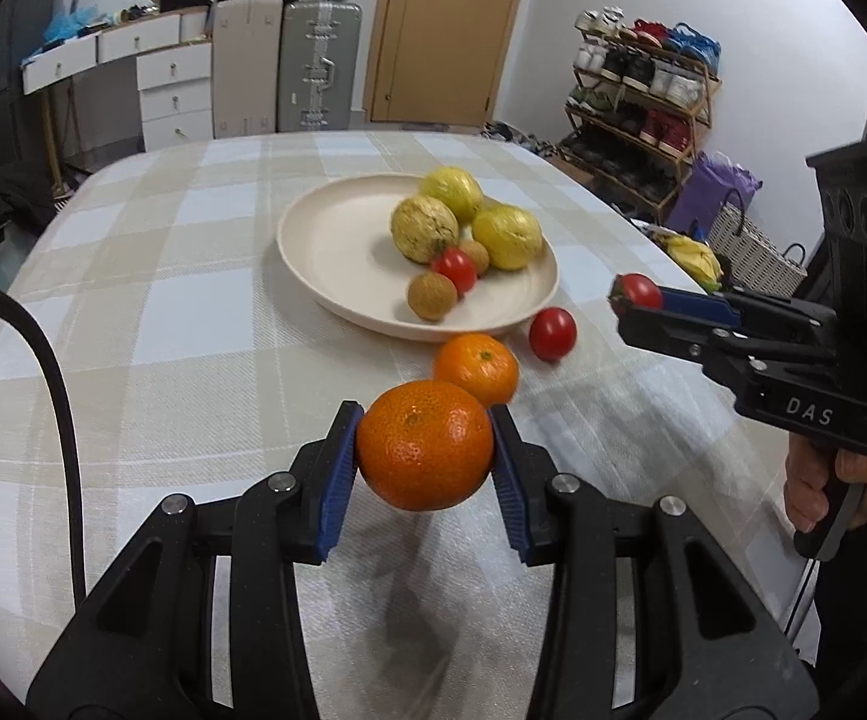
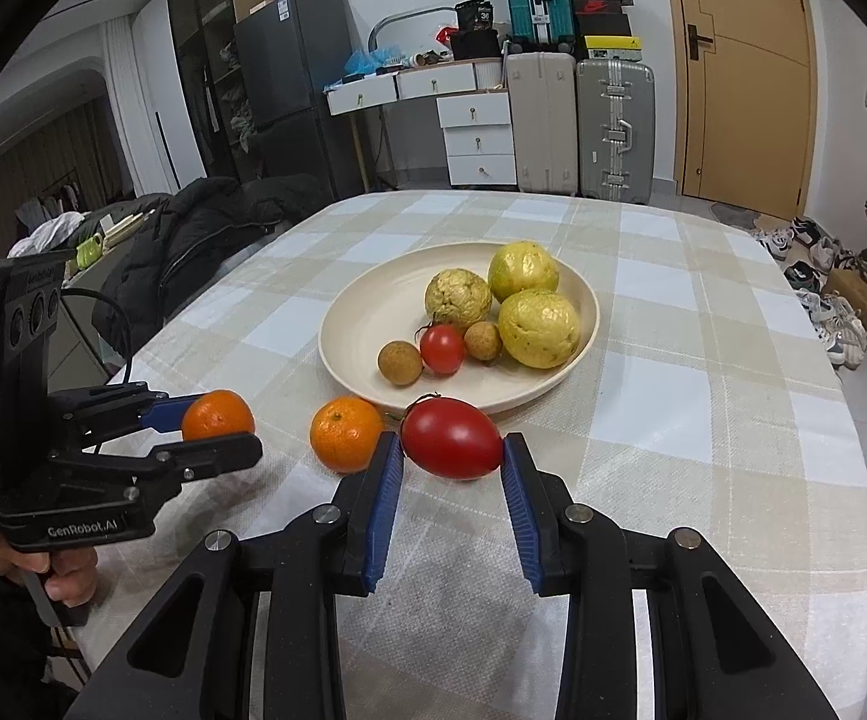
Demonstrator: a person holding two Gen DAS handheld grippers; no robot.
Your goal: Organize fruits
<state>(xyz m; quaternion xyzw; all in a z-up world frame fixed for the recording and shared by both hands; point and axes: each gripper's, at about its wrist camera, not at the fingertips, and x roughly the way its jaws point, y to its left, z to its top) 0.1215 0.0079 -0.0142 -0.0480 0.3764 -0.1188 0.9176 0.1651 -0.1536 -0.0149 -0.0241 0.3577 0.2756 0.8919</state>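
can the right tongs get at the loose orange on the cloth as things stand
Probably not yet: the right tongs are shut on a red tomato, so they are full. The loose orange lies just beside them on the tablecloth, nothing blocking it.

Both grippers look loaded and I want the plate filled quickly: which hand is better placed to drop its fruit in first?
Probably the right. The right gripper, shut on a tomato, hangs beside the plate rim. The left gripper holds its orange farther back, behind the loose orange.

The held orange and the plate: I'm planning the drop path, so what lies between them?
In the left wrist view, a second orange sits on the cloth between the held orange and the plate.
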